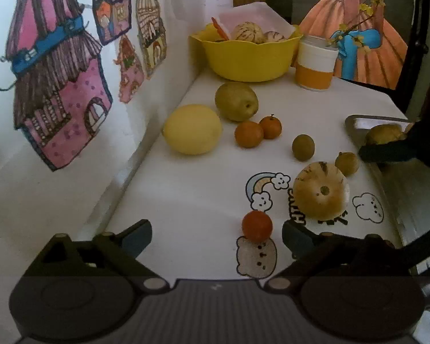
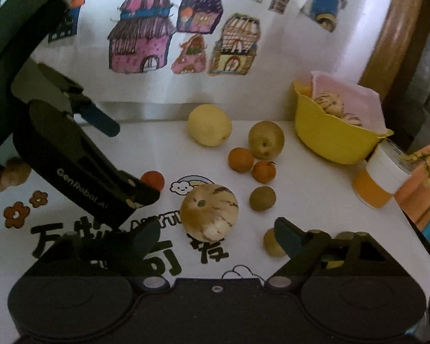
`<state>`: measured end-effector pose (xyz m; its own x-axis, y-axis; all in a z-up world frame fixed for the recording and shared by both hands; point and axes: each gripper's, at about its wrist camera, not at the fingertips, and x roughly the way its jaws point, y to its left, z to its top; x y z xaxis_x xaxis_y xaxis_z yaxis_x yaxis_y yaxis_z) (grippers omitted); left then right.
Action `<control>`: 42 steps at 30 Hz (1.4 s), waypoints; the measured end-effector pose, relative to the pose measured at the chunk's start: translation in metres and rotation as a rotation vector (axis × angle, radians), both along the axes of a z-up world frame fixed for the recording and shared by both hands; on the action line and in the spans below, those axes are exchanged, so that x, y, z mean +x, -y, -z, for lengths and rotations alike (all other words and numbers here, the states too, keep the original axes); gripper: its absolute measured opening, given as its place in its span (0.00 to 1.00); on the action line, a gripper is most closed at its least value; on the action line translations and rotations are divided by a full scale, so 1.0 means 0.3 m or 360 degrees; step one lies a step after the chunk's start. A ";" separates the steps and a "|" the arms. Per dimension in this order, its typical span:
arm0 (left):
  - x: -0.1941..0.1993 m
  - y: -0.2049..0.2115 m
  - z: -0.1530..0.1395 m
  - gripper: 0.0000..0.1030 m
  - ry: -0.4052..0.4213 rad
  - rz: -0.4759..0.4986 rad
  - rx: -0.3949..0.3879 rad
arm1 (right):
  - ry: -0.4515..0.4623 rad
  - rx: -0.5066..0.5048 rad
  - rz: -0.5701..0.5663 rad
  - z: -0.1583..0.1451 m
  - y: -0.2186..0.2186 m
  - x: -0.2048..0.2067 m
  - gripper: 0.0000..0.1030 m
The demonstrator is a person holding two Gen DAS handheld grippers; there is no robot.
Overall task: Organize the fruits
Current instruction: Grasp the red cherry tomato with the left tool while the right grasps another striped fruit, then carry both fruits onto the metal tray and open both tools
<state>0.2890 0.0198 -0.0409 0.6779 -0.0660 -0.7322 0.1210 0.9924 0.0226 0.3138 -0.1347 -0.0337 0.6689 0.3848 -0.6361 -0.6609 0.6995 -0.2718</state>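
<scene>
Here the left claw [image 1: 216, 236] stands wide open, low over the white worktop [image 1: 186, 189], and it holds nothing. Its two blue-tipped fingers [image 1: 137, 236] are well apart. A small red-orange fruit [image 1: 256, 226] lies between them, close to the inner side of the right finger, and I cannot tell if it touches. In the right wrist view the same claw comes in from the left, and on its black arm the white writing "GenRobot.AI" can be read.

The right claw [image 2: 218, 238] is also wide open and empty. Just ahead of it, between the finger lines, sits the striped pale melon [image 2: 209, 212]; its stem hole faces up and a little toward the left finger, so no long axis shows. Just beside the right finger lies a small yellowish fruit [image 2: 271, 243], partly hidden by that finger.

Further ahead of the right claw are a small green-brown fruit [image 2: 262, 198], two small oranges [image 2: 240, 159] touching each other, a brownish pear [image 2: 266, 139] and a big yellow lemon-like fruit [image 2: 209, 124], whose long axis runs across the view. Far ahead to the right stands a yellow bowl [image 2: 329, 140] with striped fruits inside, and near it a white and orange cup [image 2: 378, 180].

On the worktop, bold black Chinese characters are printed; I cannot read them surely.
</scene>
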 end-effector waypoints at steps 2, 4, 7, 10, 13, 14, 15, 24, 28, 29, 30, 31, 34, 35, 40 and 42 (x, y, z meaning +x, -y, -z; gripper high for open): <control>0.003 -0.003 0.006 0.90 -0.0001 0.0005 -0.0015 | 0.0002 -0.0027 -0.0011 0.014 -0.012 0.008 0.77; 0.010 -0.003 0.015 0.85 -0.0001 0.0007 -0.0014 | 0.0015 -0.0053 -0.0011 0.025 -0.020 0.015 0.70; 0.014 -0.008 0.021 0.79 -0.0001 0.0020 -0.0043 | 0.0036 -0.0065 -0.0012 0.033 -0.029 0.024 0.67; 0.012 -0.012 0.019 0.71 0.0015 0.0041 -0.0062 | 0.0035 -0.0056 -0.0016 0.034 -0.036 0.037 0.64; 0.012 -0.007 0.016 0.58 0.0026 0.0070 -0.0064 | 0.0015 -0.0041 -0.0028 0.035 -0.042 0.044 0.51; 0.010 -0.003 0.015 0.52 0.0026 0.0079 -0.0062 | 0.0006 -0.0032 -0.0027 0.035 -0.043 0.046 0.50; 0.010 0.002 0.013 0.48 0.0027 0.0090 -0.0058 | 0.0005 -0.0025 -0.0022 0.035 -0.044 0.046 0.50; -0.020 0.024 -0.009 0.21 -0.0018 0.0096 -0.0138 | -0.0070 0.0101 0.0041 0.016 -0.007 0.024 0.49; -0.051 0.048 -0.042 0.21 -0.0011 0.0091 -0.0157 | -0.0058 0.0185 0.0062 -0.017 0.051 -0.037 0.49; -0.060 0.059 -0.052 0.21 0.0001 0.0093 -0.0159 | -0.0052 0.0208 0.0076 -0.030 0.073 -0.053 0.49; -0.067 0.074 -0.064 0.21 0.0016 0.0096 -0.0165 | -0.0047 0.0235 0.0088 -0.043 0.096 -0.068 0.49; -0.075 0.089 -0.075 0.21 0.0030 0.0096 -0.0177 | -0.0043 0.0267 0.0104 -0.059 0.125 -0.083 0.49; -0.085 0.142 -0.107 0.21 0.0084 0.0071 -0.0236 | -0.0067 0.0360 0.0179 -0.103 0.224 -0.118 0.49; -0.087 0.164 -0.116 0.21 0.0101 0.0079 -0.0253 | -0.0071 0.0386 0.0211 -0.115 0.260 -0.128 0.49; -0.087 0.304 -0.136 0.21 0.0161 0.0145 -0.0323 | 0.0035 0.0381 0.0350 -0.146 0.410 -0.182 0.49; -0.081 0.360 -0.132 0.21 0.0168 0.0171 -0.0350 | 0.0057 0.0367 0.0417 -0.139 0.467 -0.184 0.49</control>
